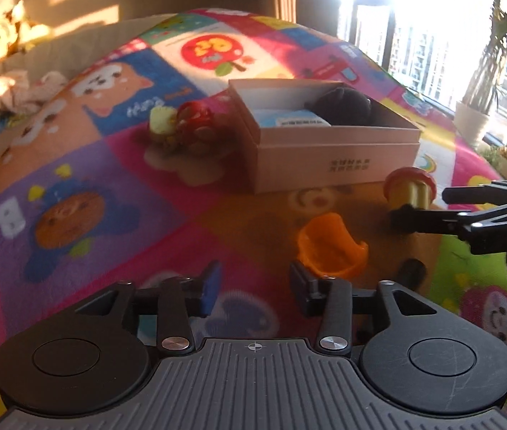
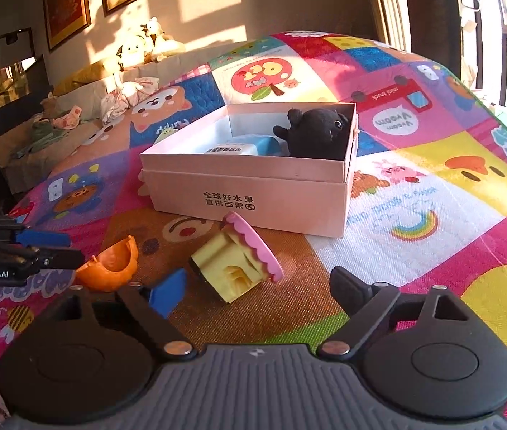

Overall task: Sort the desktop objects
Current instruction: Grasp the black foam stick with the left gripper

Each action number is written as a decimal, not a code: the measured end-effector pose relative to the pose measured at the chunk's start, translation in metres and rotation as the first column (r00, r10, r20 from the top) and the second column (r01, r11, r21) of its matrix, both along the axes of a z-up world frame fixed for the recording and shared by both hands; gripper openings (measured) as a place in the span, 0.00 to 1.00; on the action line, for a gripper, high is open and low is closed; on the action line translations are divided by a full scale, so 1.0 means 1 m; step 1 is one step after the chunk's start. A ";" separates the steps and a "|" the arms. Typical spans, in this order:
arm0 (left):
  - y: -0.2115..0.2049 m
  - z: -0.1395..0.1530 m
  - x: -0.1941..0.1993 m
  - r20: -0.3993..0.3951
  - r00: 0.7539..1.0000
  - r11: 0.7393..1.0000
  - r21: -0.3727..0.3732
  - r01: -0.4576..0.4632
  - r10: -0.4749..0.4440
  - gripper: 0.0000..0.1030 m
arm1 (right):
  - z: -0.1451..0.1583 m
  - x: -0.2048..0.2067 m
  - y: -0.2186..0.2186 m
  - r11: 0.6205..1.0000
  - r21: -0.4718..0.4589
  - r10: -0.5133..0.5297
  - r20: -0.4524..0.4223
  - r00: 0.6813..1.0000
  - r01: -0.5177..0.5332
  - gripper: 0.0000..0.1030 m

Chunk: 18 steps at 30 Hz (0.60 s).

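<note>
A pink cardboard box (image 2: pixel 253 193) (image 1: pixel 335 165) sits on the colourful play mat and holds a black plush toy (image 2: pixel 316 130) (image 1: pixel 343 104) and a blue-white pack (image 2: pixel 242 147). A yellow toy house with a pink roof (image 2: pixel 239 261) (image 1: pixel 411 188) lies tipped on the mat in front of the box. An orange cup-shaped toy (image 2: pixel 111 265) (image 1: pixel 330 247) lies to its left. My left gripper (image 1: pixel 253 286) is open just short of the orange toy. My right gripper (image 2: pixel 257 290) is open, with the yellow house between its fingers.
A red and yellow toy cluster (image 1: pixel 185 125) lies left of the box. A sofa with plush toys (image 2: pixel 142 46) and crumpled cloths (image 2: pixel 128 93) stands behind the mat. A potted plant (image 1: pixel 475 118) and windows are at the right.
</note>
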<state>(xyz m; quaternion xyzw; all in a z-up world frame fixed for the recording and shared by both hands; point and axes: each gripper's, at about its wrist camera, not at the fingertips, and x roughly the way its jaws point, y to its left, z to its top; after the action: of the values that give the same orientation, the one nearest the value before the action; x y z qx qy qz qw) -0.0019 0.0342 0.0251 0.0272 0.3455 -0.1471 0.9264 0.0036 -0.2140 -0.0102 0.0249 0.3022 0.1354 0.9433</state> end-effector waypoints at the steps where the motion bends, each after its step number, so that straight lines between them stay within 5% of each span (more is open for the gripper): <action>1: 0.001 0.000 -0.004 -0.009 1.000 1.000 -0.021 0.003 -0.003 0.54 | 0.000 0.000 0.001 1.000 -0.004 0.000 0.001 1.000 0.000 0.85; 9: -0.029 0.005 -0.046 -0.020 0.969 0.968 -0.056 0.246 -0.247 0.78 | 0.002 -0.004 0.003 1.000 -0.027 -0.004 0.028 1.000 0.005 0.86; 14: -0.065 -0.003 -0.068 -0.023 0.904 0.901 0.074 0.427 -0.427 0.84 | 0.002 -0.004 0.000 1.000 -0.015 -0.027 0.025 0.999 0.027 0.88; 18: -0.075 -0.006 -0.068 0.015 0.914 0.899 0.188 0.395 -0.405 0.93 | 0.002 -0.006 -0.001 0.999 -0.012 -0.032 0.033 0.999 0.032 0.90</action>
<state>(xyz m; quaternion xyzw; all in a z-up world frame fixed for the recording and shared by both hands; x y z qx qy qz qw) -0.0700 -0.0403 0.0187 0.1855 0.3192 -0.3014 0.8791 -0.0029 -0.2147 -0.0081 0.0215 0.2872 0.1189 0.9502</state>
